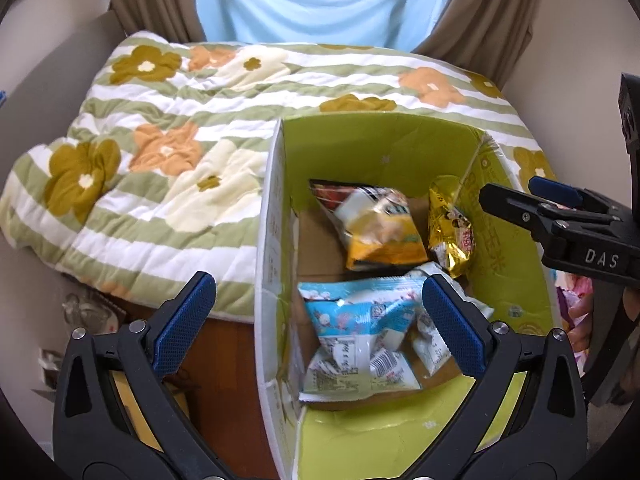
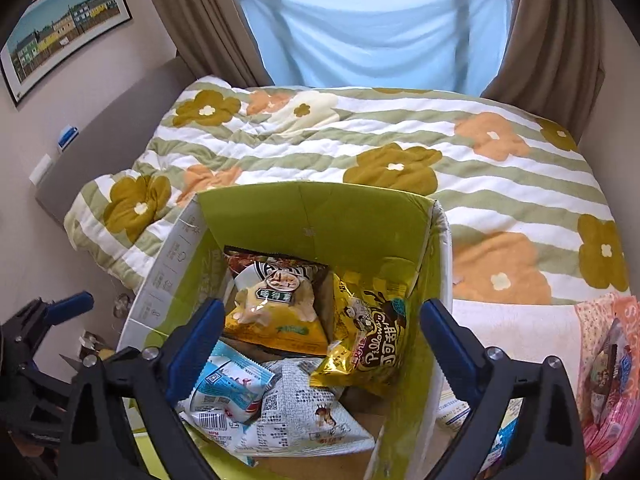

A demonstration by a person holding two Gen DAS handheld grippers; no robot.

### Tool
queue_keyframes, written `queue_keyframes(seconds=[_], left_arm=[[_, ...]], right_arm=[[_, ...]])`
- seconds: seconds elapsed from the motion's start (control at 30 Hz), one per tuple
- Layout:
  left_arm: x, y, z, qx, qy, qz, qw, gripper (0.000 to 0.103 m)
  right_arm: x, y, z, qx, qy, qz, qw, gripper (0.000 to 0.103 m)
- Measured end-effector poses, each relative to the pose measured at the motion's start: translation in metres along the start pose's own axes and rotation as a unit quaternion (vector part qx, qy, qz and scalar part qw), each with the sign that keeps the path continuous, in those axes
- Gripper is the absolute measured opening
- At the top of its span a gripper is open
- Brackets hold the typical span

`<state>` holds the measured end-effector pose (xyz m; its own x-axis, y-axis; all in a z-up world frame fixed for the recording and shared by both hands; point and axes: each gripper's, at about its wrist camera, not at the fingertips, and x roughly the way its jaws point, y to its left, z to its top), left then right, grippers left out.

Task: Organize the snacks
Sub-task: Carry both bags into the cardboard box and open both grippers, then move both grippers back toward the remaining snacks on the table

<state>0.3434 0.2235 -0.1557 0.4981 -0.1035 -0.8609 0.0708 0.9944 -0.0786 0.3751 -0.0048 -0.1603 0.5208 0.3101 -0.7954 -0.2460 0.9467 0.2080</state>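
Right wrist | fingers apart, empty | snack packets below in box

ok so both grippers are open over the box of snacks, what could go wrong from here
1. The gold packet leans against the box wall; a nudge could tip it flat.
2. The left gripper and right gripper hang close together over the box, so they might collide on the next reach.
3. The pink packet lies outside the box, at the edge of view, and could be missed.
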Motion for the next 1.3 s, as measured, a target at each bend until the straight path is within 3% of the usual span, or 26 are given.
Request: queue_keyframes(seconds=[0.43,0.67,1.03,1.3], left_arm=[[-0.021,-0.018,-0.012,0.016,-0.009,-0.017,0.9997,0.102],[-0.032,-0.043,-0.017,0.029,-0.019,-0.064,0.9973,0.102],[-0.065,-0.15,-0.048,0.104,-0.025,-0.118,0.9873,0.102],[-0.086,-0.246,-0.103,0.099,-0.015,-0.122,0.9875,0.102]], right_arm=[[-0.033,0.002,-0.025,-0.005,0.003,-0.006,1.0,0.097],[-0.068,-0.007,-0.041,0.011,-0.009,-0.042,0.999,0.097],[-0.156,-0.064,-0.097,0.064,-0.046,-0.084,0.993,0.097],[-0.222,-0.132,-0.161,0.071,-0.053,-0.095,0.992,0.097]])
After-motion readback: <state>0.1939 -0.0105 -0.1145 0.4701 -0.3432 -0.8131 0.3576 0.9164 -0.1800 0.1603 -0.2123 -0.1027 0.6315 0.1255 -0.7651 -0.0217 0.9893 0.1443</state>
